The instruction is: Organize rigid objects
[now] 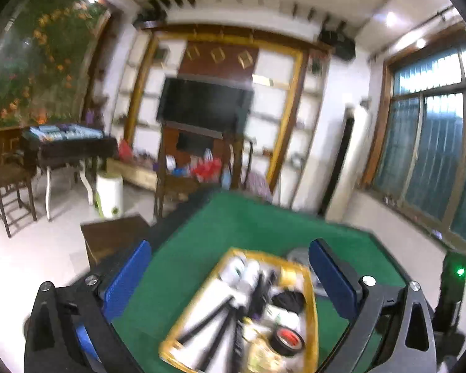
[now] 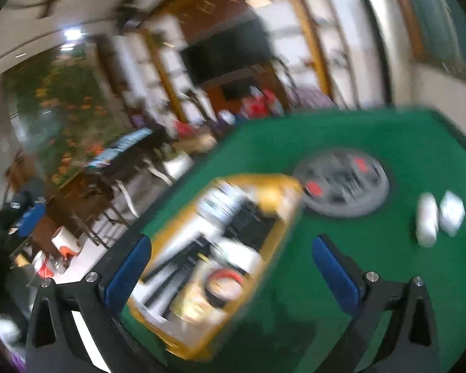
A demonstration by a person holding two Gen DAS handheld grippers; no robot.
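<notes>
Left claw: the left claw (image 1: 230, 275) is hovering above the green table (image 1: 202, 233), its blue fingers (image 1: 127, 275) spread wide and gripping nothing, with the yellow-rimmed tray (image 1: 310, 307) lying between them in its view.

Tray: one tray is sitting near the left edge of the table, already crowded with a roll of black tape (image 1: 287, 338), dark rod-like pieces and pale items; blur is making an exact count of its contents impossible.

Disc: one grey round device (image 2: 341, 186) with red markings is lying just right of the tray's far corner, touching or nearly so; which, the blur is hiding.

Loose items: two small white objects (image 2: 439, 214) are waiting side by side at the far right of the table, well apart from the tray.

Right claw: the right claw (image 2: 231, 272) is likewise hanging open and empty over the tray's right edge.

Step in hand: judging by the layout, the right claw is likely heading for the two white objects. It should be swinging right, steadying until the smear clears, straddling one object only, closing across its narrow side, then carrying it to a free patch of the tray.

Count: two claws, one tray, one disc, two loose white pieces.
</notes>
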